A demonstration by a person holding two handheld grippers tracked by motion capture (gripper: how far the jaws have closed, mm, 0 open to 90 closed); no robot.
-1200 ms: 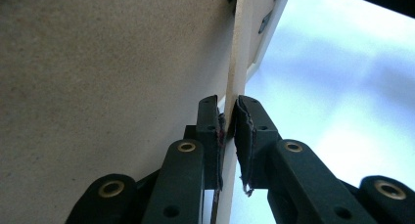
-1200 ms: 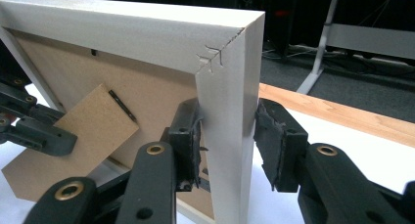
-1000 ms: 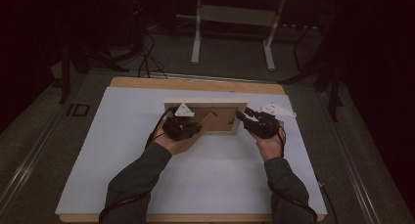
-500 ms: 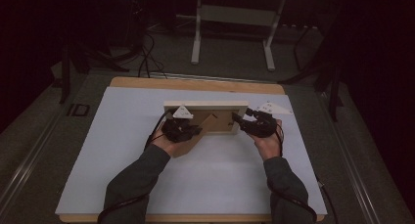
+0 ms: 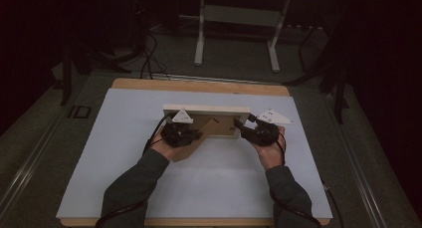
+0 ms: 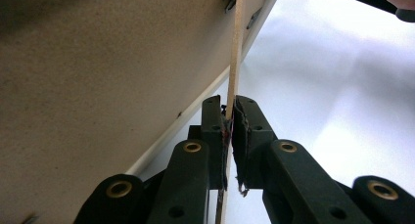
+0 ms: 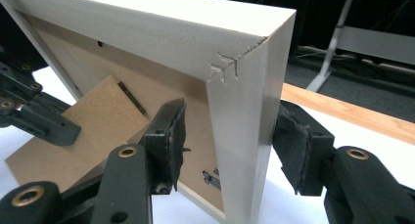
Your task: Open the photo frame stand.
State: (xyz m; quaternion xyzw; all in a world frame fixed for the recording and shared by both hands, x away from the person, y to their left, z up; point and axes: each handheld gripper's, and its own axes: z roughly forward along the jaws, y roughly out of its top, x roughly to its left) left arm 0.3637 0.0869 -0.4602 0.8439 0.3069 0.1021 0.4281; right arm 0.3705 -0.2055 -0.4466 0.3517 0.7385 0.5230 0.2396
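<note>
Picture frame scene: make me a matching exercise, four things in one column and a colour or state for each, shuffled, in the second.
Column one:
1. picture frame
2. prop flap
3. left tongs
4. right tongs

Column two:
A. open, astride the frame's side rail
B. brown board
C. pale wood, standing upright on the table
D. shut on a thin board's edge

Pairs: 1-C, 2-B, 3-D, 4-A.

Note: the right tongs have just been closing, with the frame's rail between them.
</note>
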